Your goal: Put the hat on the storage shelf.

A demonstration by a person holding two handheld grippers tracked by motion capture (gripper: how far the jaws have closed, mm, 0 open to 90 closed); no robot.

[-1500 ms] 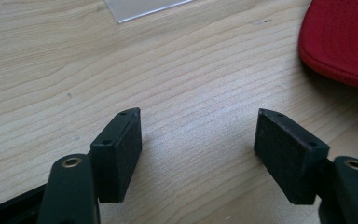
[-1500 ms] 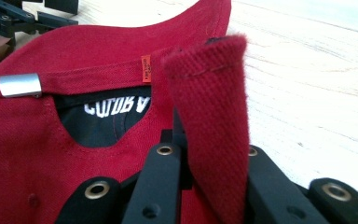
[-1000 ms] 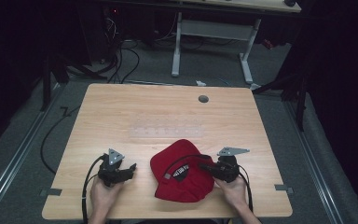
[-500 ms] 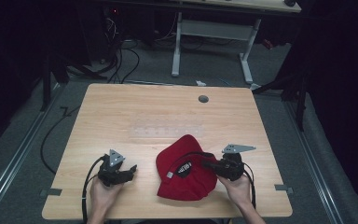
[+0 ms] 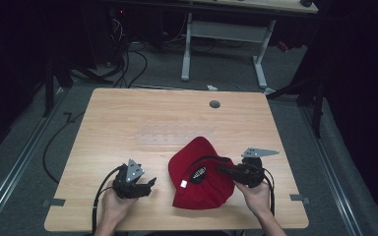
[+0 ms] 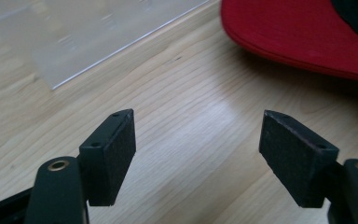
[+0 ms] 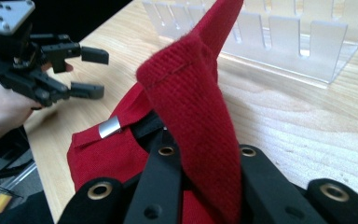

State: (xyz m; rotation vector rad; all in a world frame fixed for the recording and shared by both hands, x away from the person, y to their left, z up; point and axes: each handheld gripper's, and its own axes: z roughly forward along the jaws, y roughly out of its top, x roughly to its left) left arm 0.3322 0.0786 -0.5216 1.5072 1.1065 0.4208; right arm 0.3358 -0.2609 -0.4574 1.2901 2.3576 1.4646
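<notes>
Left gripper [image 5: 147,185]: black body, grey three-cornered plate on top, black cable looping off rear. Its pads [image 6: 114,151]: flat black rectangular blocks, small screw holes on edges, brass-ringed rivets at arm joints. Right gripper [image 5: 221,169]: same black build, grey plate with small holes, black cable arcing out from it. Brass-ringed holes along its black jaw links. Forearms bare, no sleeves seen.

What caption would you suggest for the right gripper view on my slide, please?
Right gripper pinching a fold of the red cap, left gripper open beyond.
</notes>
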